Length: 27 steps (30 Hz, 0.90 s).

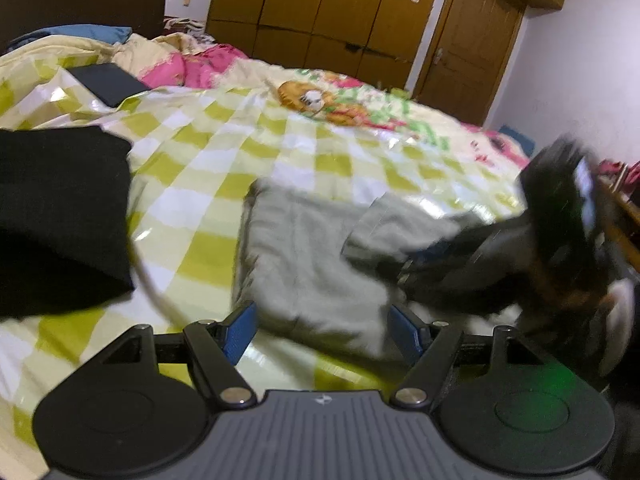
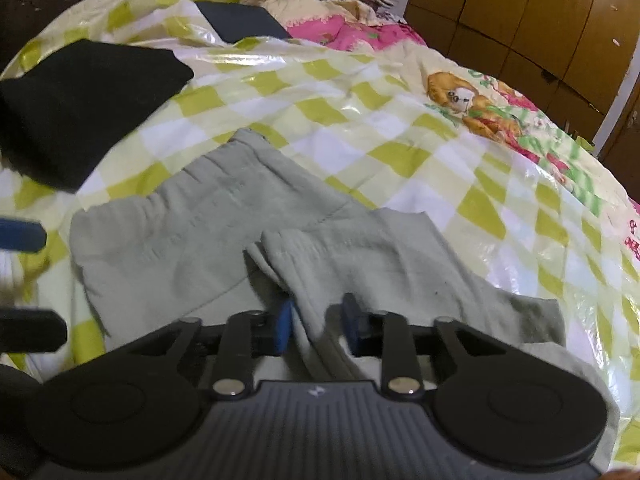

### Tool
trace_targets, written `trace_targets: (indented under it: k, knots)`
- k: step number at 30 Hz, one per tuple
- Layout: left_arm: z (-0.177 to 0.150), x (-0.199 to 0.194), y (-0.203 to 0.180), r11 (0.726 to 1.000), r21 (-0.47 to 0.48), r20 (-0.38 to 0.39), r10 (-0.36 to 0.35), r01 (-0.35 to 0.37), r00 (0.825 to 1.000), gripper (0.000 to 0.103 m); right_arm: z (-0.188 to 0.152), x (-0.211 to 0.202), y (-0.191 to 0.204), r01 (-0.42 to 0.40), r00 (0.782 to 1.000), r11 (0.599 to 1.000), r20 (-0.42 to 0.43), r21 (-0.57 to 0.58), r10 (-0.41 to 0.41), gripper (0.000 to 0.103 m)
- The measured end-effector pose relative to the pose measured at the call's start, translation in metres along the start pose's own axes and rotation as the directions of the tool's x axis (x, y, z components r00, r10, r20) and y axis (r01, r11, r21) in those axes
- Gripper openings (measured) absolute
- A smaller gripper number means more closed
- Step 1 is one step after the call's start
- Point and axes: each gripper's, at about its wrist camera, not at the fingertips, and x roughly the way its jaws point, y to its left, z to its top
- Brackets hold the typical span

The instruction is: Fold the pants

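Grey pants [image 2: 224, 216] on bed; fold between right jaws.

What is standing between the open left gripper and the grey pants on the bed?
Nothing visible does. The left gripper is open just above the near edge of the grey pants, with only bare fabric ahead. The right gripper already pinches a fold further along, and the black garment lies apart.

My left claw [image 1: 320, 330] is black with two blue pads and a gray ribbed middle part. My right claw [image 2: 317, 325] looks the same. Both have round black sides and shiny silver screws.
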Motion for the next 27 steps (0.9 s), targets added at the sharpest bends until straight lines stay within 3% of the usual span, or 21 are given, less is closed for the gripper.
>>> trace_targets:
  k: [3,8,11,14,17,20,23,27]
  knots:
    - [0.019,-0.002,-0.003,1.000,0.020,0.046,-0.004,0.003,0.999,0.084,0.002,0.000,-0.003,-0.030,1.000,0.998,0.005,0.050,0.030,0.004]
    - [0.043,-0.007,0.002,0.997,0.062,0.103,0.036,-0.042,0.994,0.084,0.007,-0.029,-0.020,-0.181,0.981,0.966,0.098,0.184,0.165,0.004]
    - [0.056,-0.011,0.011,0.999,0.024,0.106,0.034,-0.037,0.994,0.085,0.009,-0.043,-0.010,-0.257,0.959,0.953,0.163,0.160,0.231,0.004]
    - [0.065,-0.008,0.016,1.000,-0.008,0.103,-0.006,0.007,0.995,0.087,0.005,-0.039,0.008,-0.290,0.947,0.953,0.166,0.084,0.274,0.004]
    - [0.076,0.012,0.009,0.999,0.039,0.053,-0.039,0.037,0.998,0.088,-0.006,-0.027,0.021,-0.318,0.940,0.947,0.141,0.047,0.309,0.004]
    - [0.077,0.042,-0.002,0.992,0.122,-0.027,0.020,-0.017,0.999,0.088,-0.013,-0.030,0.025,-0.312,0.938,0.950,0.167,0.023,0.304,0.004]
    - [0.073,0.068,-0.008,0.993,0.121,-0.117,0.006,0.008,0.993,0.087,-0.020,-0.022,0.025,-0.326,0.935,0.945,0.165,0.038,0.315,0.005]
    - [0.070,0.089,-0.035,0.975,0.222,-0.135,0.018,0.012,0.991,0.086,-0.023,-0.021,0.037,-0.362,0.916,0.932,0.181,-0.009,0.358,0.005]
